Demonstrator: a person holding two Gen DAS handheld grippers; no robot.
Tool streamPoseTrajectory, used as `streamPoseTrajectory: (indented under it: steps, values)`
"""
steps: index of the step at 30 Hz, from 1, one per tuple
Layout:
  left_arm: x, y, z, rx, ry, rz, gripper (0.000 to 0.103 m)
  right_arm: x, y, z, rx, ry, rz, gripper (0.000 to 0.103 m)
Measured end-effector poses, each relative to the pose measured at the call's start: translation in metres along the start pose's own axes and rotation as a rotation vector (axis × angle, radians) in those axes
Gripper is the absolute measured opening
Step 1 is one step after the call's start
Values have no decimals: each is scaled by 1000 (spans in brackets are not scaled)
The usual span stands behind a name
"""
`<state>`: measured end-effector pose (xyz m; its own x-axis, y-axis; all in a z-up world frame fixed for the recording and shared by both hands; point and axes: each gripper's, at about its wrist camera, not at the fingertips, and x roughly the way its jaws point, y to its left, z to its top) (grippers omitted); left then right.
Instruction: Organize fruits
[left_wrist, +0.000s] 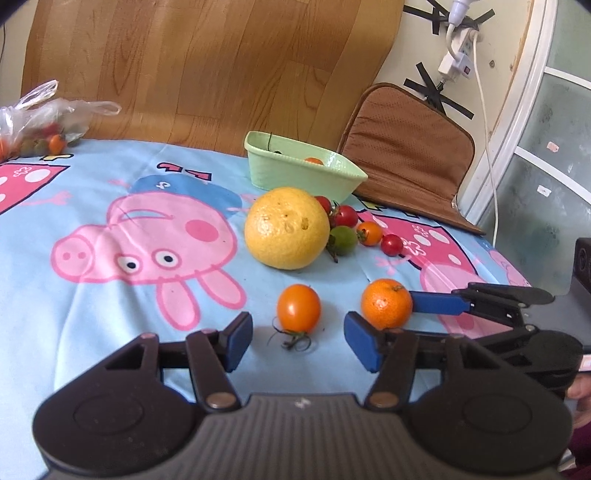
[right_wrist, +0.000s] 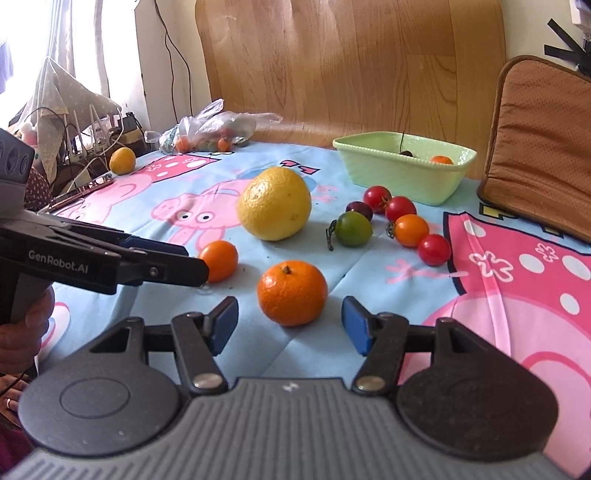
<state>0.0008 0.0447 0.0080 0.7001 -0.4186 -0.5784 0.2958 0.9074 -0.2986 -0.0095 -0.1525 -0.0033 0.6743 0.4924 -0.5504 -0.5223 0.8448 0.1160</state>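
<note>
My left gripper (left_wrist: 298, 341) is open, its blue pads either side of an orange tomato (left_wrist: 298, 308) lying on the cartoon-pig cloth. My right gripper (right_wrist: 290, 326) is open around a mandarin (right_wrist: 292, 293), which also shows in the left wrist view (left_wrist: 386, 303). A big yellow citrus (left_wrist: 287, 227) sits behind them. Beside it lie several cherry tomatoes: red (left_wrist: 346, 216), green (left_wrist: 343, 240), orange (left_wrist: 369, 233). A pale green tub (left_wrist: 299, 173) at the back holds an orange fruit (left_wrist: 314, 161).
A plastic bag of small tomatoes (right_wrist: 212, 133) lies at the far left by the wooden board. A yellow fruit (right_wrist: 122, 160) sits at the left table edge. A brown cushion (right_wrist: 543, 144) leans at the right. Cables and clutter stand beyond the left edge.
</note>
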Motion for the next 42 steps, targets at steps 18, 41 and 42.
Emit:
streamPoseTrajectory:
  steps: [18, 41, 42]
  values:
    - [-7, 4, -1, -3, -17, 19, 56, -1, 3, -3, -12, -1, -14, 68]
    - [8, -18, 21, 63, -34, -19, 28, 7, 0, 8, -46, -26, 33, 44]
    - [7, -19, 30, 65, -46, -39, 28, 4, -4, 12, -29, -45, 45, 44]
